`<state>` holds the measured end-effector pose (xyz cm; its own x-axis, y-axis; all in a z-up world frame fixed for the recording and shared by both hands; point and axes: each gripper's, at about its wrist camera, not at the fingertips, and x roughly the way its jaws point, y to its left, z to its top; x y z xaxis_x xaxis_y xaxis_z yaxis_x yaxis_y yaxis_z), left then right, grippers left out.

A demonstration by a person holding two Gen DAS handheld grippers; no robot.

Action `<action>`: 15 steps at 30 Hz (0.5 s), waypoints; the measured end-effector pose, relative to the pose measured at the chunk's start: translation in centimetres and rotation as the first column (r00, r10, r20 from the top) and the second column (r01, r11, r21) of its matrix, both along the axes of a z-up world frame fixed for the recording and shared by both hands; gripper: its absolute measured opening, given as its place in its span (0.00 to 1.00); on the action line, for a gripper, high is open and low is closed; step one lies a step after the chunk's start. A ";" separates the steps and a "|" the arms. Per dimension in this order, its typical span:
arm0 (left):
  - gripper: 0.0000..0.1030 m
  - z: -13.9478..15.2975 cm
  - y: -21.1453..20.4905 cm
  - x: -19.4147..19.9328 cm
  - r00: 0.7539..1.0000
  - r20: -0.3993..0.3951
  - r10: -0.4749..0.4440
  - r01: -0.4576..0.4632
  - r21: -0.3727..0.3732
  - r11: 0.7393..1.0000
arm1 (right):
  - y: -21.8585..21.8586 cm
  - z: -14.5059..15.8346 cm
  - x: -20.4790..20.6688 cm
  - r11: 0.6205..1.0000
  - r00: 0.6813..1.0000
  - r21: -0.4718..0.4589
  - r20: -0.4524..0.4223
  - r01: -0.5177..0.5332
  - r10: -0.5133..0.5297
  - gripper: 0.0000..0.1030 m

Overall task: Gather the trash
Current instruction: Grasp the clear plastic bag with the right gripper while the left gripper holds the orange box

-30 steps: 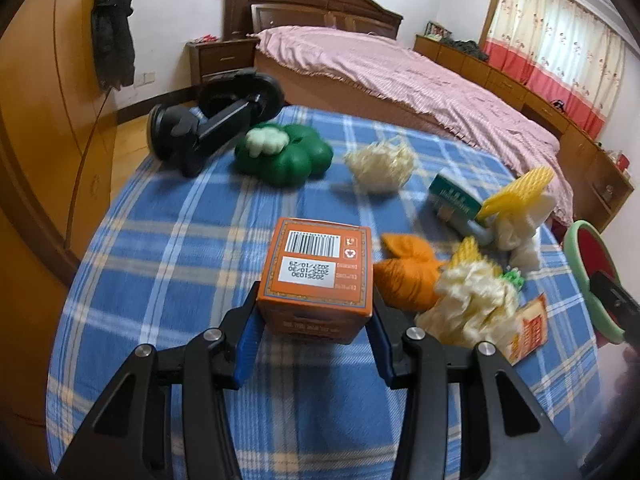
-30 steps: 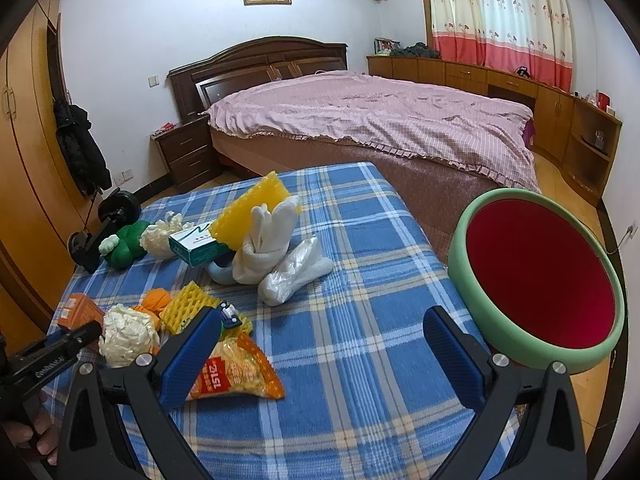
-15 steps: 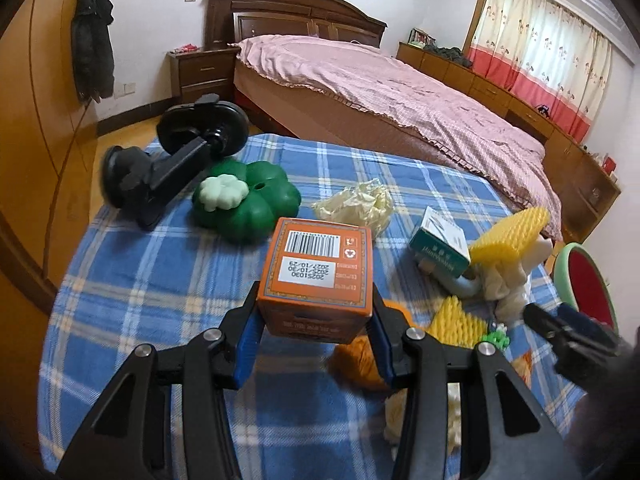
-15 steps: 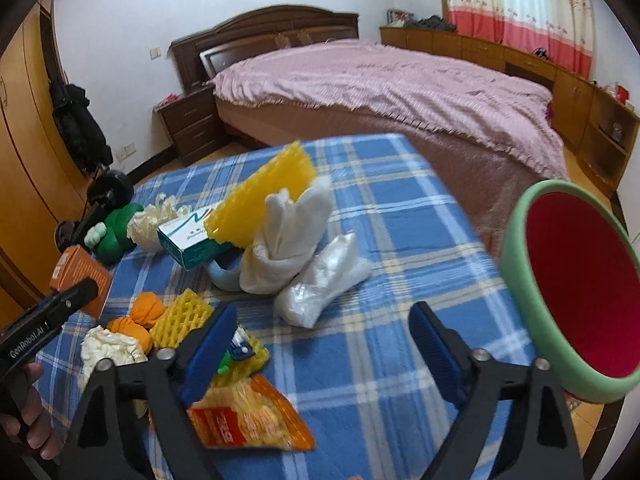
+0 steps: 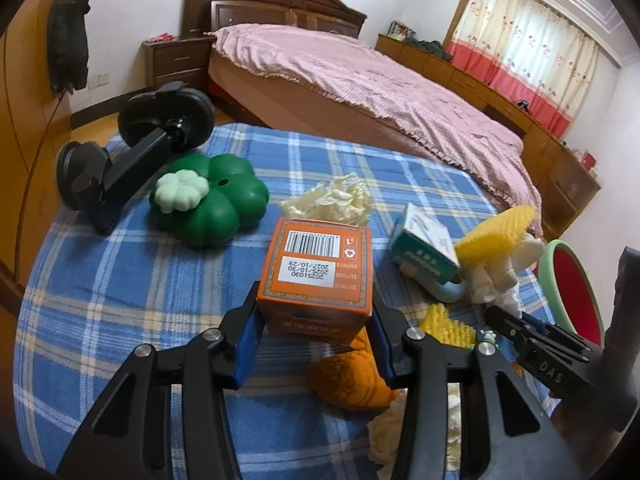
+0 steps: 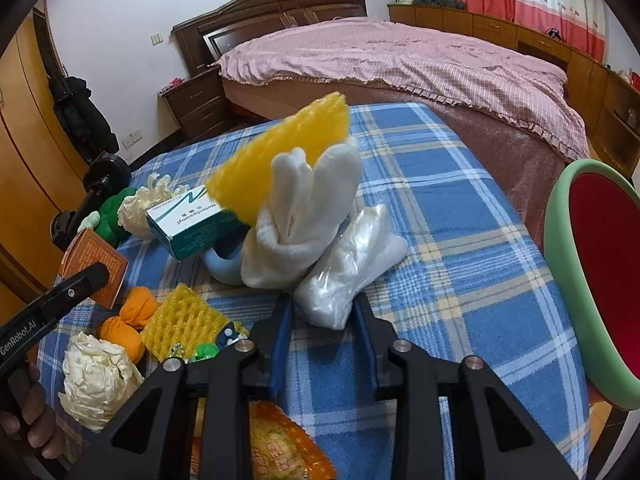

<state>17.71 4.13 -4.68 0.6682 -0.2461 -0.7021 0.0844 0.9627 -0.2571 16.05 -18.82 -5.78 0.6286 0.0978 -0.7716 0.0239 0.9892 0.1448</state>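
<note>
My left gripper (image 5: 316,312) is shut on an orange carton (image 5: 316,276) and holds it above the blue plaid table (image 5: 120,280); the carton also shows in the right wrist view (image 6: 94,266). My right gripper (image 6: 323,312) has closed around the near end of a clear plastic bag (image 6: 352,268), fingers touching its sides. A red bin with a green rim (image 6: 600,276) stands off the table's right edge. More trash lies about: a teal box (image 6: 192,220), yellow foam net (image 6: 284,148), white cloth (image 6: 304,216), orange peel (image 6: 132,320), crumpled paper (image 6: 96,380), a snack wrapper (image 6: 280,452).
A green clover-shaped object (image 5: 212,200) and a black suction mount (image 5: 132,152) sit at the table's far left. A bed (image 5: 360,80) lies beyond the table. A wooden wardrobe (image 5: 24,120) stands at the left.
My right gripper moved forward and closed from wide open onto the plastic bag. My left gripper carried the orange carton to the right, over the orange peel.
</note>
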 end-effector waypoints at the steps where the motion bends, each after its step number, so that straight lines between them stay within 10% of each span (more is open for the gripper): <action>1: 0.47 0.1 0.0 -0.1 1.000 0.008 0.000 0.000 0.001 1.000 | -0.1 0.0 -0.2 1.000 1.000 -0.001 0.001 0.000 0.000 0.29; 15: 0.47 4.0 -2.4 -3.6 0.996 0.077 -0.035 0.034 0.014 0.999 | -2.4 4.1 -6.3 0.999 0.992 0.011 0.118 0.040 -0.041 0.28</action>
<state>14.07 1.69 -0.72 0.7120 -0.2619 -0.6516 0.1373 0.9619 -0.2366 9.74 -21.23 -1.71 0.7187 0.0767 -0.6911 0.0463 0.9864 0.1576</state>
